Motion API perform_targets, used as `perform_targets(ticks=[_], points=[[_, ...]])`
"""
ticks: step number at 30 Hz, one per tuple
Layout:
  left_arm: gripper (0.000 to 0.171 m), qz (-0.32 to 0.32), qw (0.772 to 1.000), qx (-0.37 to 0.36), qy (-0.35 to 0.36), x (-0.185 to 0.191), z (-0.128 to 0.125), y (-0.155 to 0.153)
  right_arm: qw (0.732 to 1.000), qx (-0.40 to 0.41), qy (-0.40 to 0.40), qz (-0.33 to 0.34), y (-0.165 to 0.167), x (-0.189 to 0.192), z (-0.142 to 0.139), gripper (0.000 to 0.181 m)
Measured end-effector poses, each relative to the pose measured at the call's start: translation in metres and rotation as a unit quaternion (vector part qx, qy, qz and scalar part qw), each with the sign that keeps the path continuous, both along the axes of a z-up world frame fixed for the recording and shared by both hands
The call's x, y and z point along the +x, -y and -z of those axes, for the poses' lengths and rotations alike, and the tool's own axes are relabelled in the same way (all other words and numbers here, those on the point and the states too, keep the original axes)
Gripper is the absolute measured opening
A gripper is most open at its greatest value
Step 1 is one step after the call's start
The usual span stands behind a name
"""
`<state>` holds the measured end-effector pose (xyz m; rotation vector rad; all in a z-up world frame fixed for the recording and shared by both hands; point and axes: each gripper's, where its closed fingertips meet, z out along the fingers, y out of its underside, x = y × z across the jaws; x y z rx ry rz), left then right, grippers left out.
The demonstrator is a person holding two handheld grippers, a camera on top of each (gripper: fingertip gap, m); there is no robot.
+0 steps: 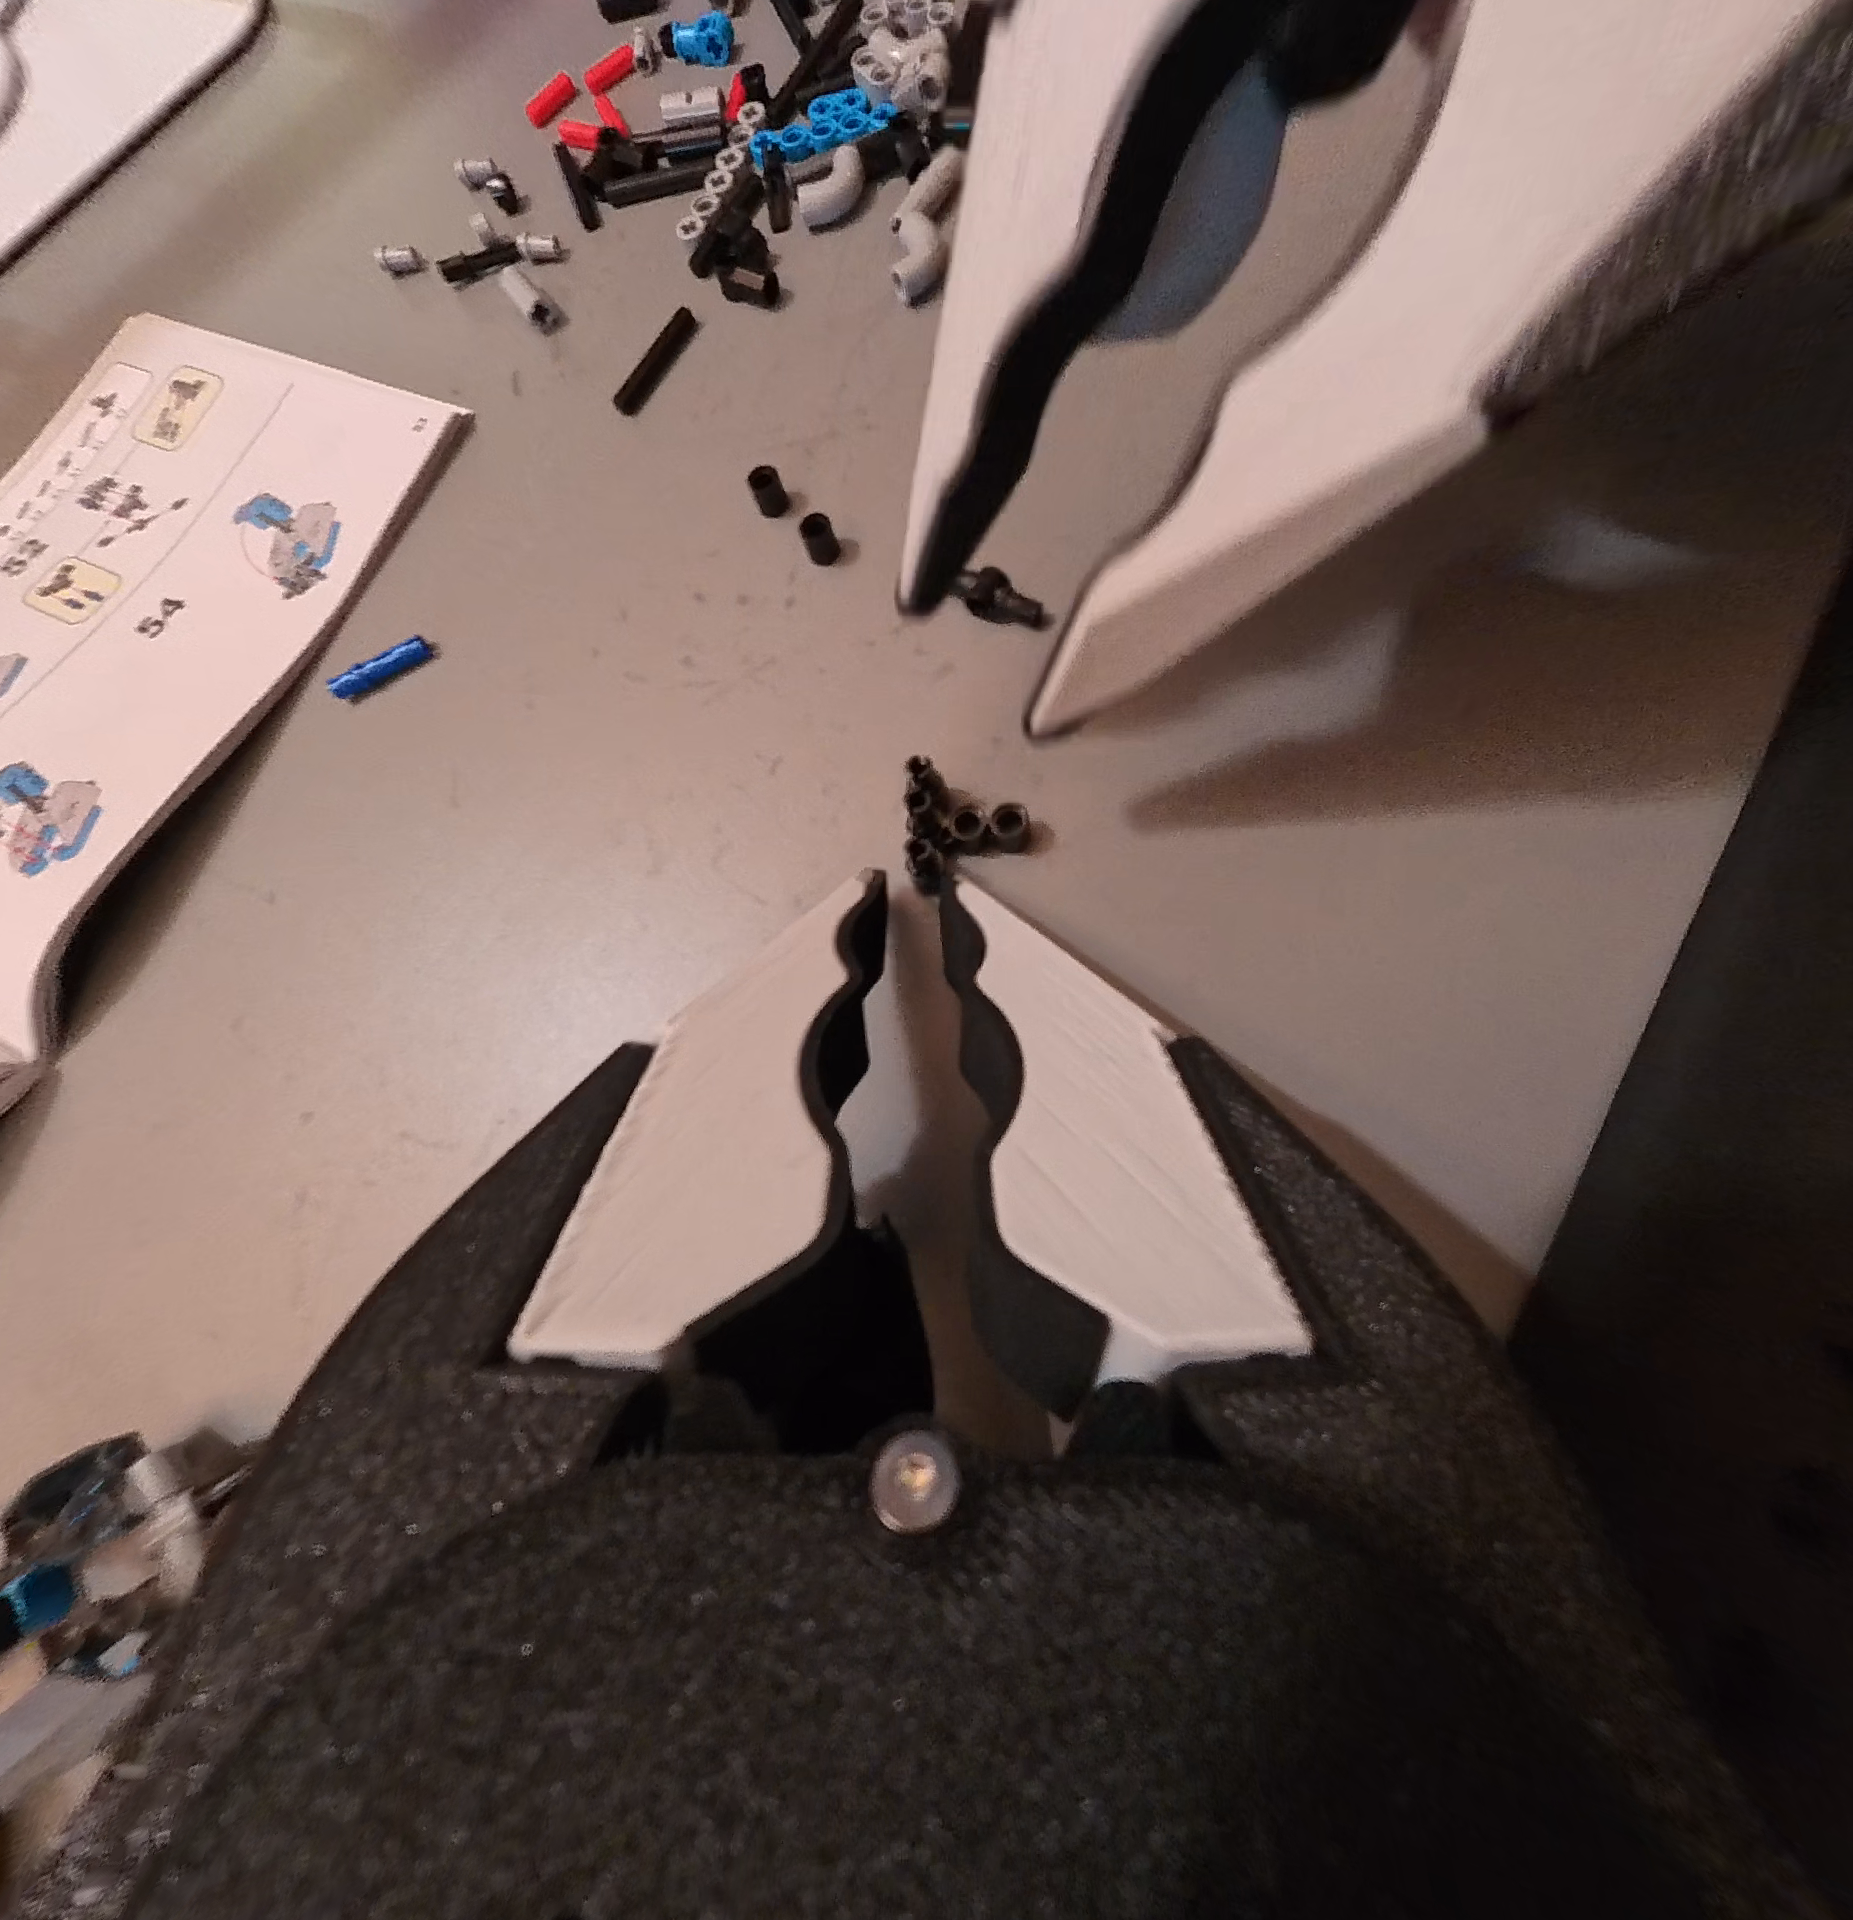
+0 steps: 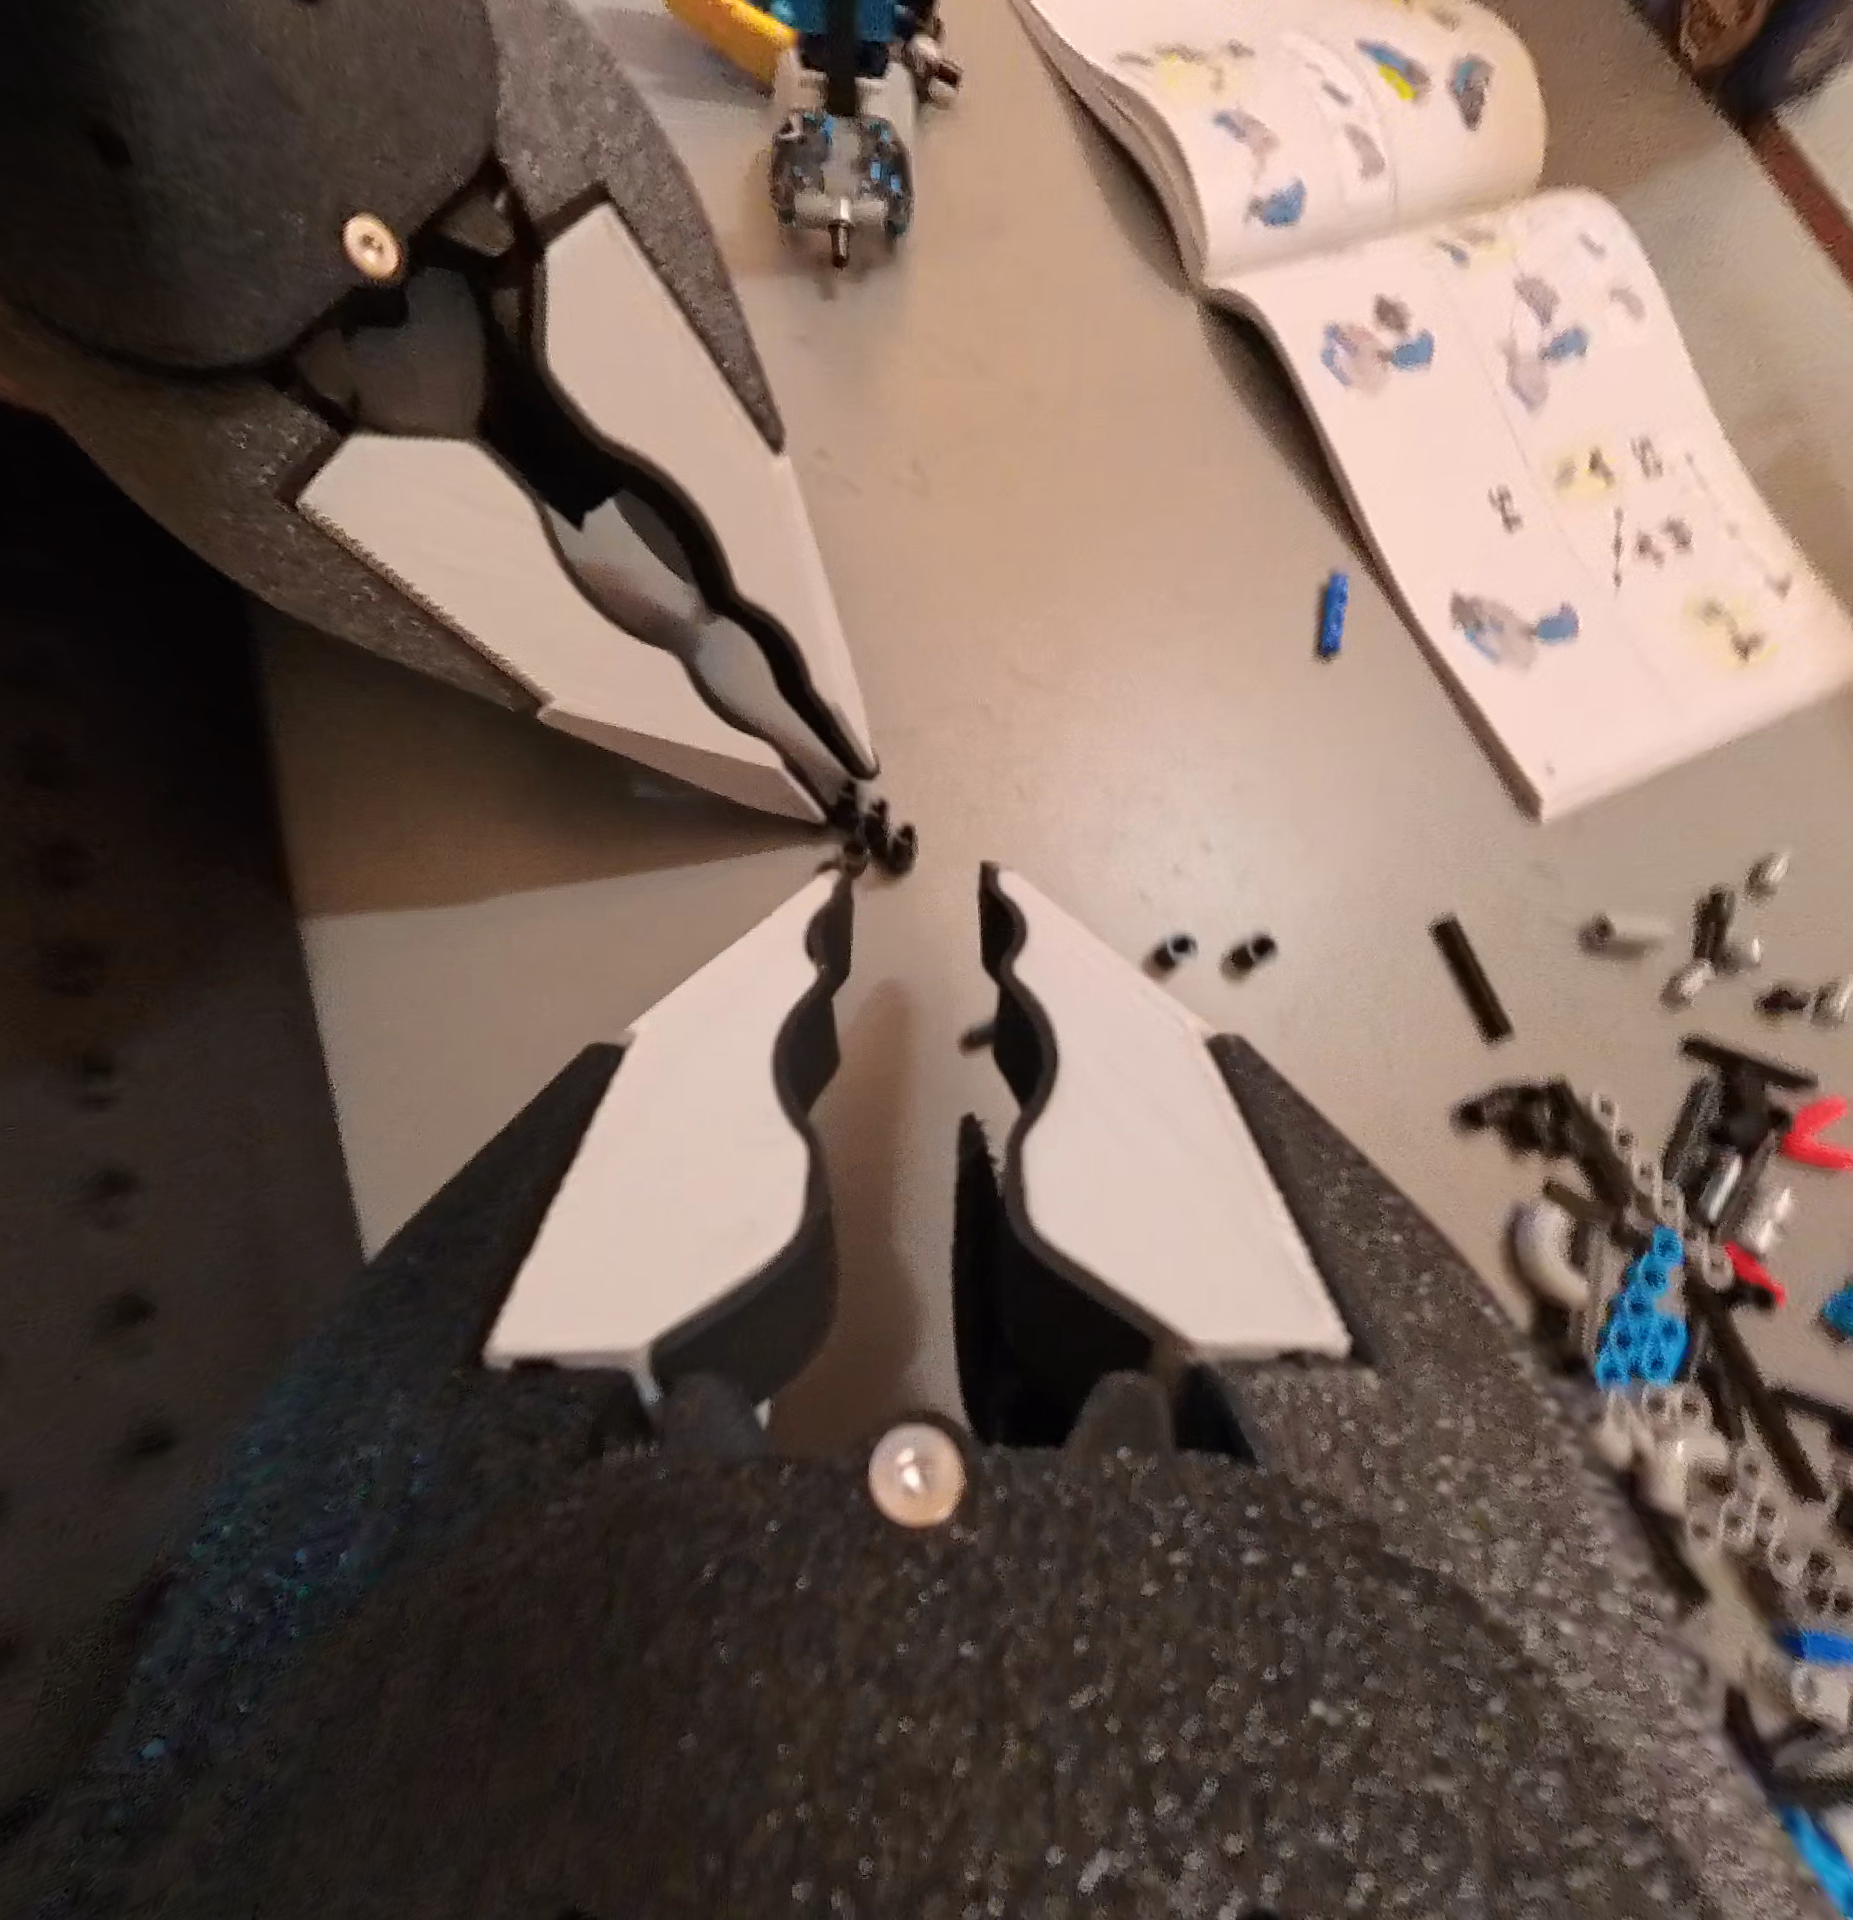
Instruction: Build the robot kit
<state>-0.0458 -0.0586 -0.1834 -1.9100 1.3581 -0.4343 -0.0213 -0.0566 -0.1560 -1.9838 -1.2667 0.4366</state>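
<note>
My left gripper (image 1: 916, 886) is nearly closed, its tips pinching the near end of a small black cluster of connector pieces (image 1: 958, 821) resting on the grey table (image 1: 610, 935). In the right wrist view the left gripper (image 2: 847, 792) comes in from the upper left, with the cluster (image 2: 878, 834) at its tips. My right gripper (image 2: 917, 881) is open just short of that cluster. A small black pin (image 2: 977, 1035) lies on the table between its fingers. In the left wrist view the right gripper (image 1: 979, 660) stands over the same pin (image 1: 1000, 600).
An open instruction booklet (image 1: 174, 623) (image 2: 1524, 416) lies beside them. A pile of loose parts (image 1: 776, 135) (image 2: 1680, 1247), a black axle (image 1: 654, 361), two black bushes (image 1: 792, 514), a blue pin (image 1: 382, 665) and a part-built model (image 2: 844, 177) lie around. The table edge (image 1: 1587, 1195) is close. The tips of one gripper are about 4 cm away from the tips of the other.
</note>
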Motion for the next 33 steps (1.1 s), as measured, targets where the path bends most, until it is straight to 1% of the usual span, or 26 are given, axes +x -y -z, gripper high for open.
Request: perform_targets(ticks=[1, 2, 4, 6, 9, 11, 13, 14, 16, 20, 23, 24, 26, 28, 30, 33], points=[[0.010, -0.004, 1.000, 0.007, 0.006, -0.003, -0.003, -0.001, 1.000, 0.008, 0.004, -0.017, 0.002, -0.008, 0.003, 0.026], [0.010, -0.010, 1.000, 0.013, 0.018, -0.006, -0.009, -0.001, 0.999, 0.017, 0.009, -0.029, 0.004, -0.015, 0.005, 0.032], [0.009, -0.032, 0.997, 0.039, 0.051, -0.016, -0.026, -0.007, 0.997, 0.050, 0.041, -0.049, 0.009, -0.022, 0.010, 0.040], [0.009, -0.051, 0.994, 0.060, 0.081, -0.030, -0.042, -0.010, 0.992, 0.095, 0.064, -0.054, 0.011, -0.026, 0.009, 0.041], [0.009, -0.073, 0.987, 0.068, 0.128, -0.051, -0.057, -0.014, 0.991, 0.100, 0.081, -0.047, 0.012, -0.028, 0.015, 0.039], [0.009, -0.086, 0.985, 0.057, 0.139, -0.062, -0.056, -0.017, 0.992, 0.093, 0.080, -0.043, 0.011, -0.028, 0.017, 0.039], [0.009, -0.093, 0.984, 0.046, 0.142, -0.068, -0.054, -0.018, 0.991, 0.091, 0.081, -0.045, 0.012, -0.029, 0.019, 0.031], [0.009, -0.094, 0.984, 0.045, 0.146, -0.068, -0.055, -0.018, 0.991, 0.096, 0.086, -0.044, 0.011, -0.029, 0.020, 0.033], [0.009, -0.088, 0.984, 0.046, 0.145, -0.067, -0.054, -0.016, 0.988, 0.114, 0.099, -0.043, 0.009, -0.028, 0.019, 0.026], [0.009, -0.076, 0.988, 0.064, 0.116, -0.064, -0.048, -0.012, 0.980, 0.158, 0.115, -0.035, 0.004, -0.026, 0.019, 0.017], [0.009, -0.079, 0.989, 0.068, 0.106, -0.064, -0.045, -0.014, 0.967, 0.212, 0.137, -0.012, -0.001, -0.022, 0.017, 0.005], [0.009, -0.080, 0.989, 0.061, 0.107, -0.065, -0.044, -0.014, 0.964, 0.223, 0.145, -0.011, -0.001, -0.022, 0.018, 0.005], [0.009, -0.083, 0.989, 0.051, 0.111, -0.065, -0.043, -0.014, 0.969, 0.203, 0.142, -0.006, 0.000, -0.023, 0.019, 0.009], [0.009, -0.083, 0.989, 0.044, 0.115, -0.065, -0.042, -0.014, 0.981, 0.156, 0.116, 0.007, 0.001, -0.023, 0.019, 0.010], [0.009, -0.083, 0.989, 0.042, 0.114, -0.064, -0.042, -0.014, 0.987, 0.127, 0.093, 0.031, -0.003, -0.021, 0.018, 0.000], [0.009, -0.082, 0.990, 0.041, 0.108, -0.064, -0.040, -0.014, 0.992, 0.093, 0.081, 0.036, -0.003, -0.021, 0.019, 0.000]])
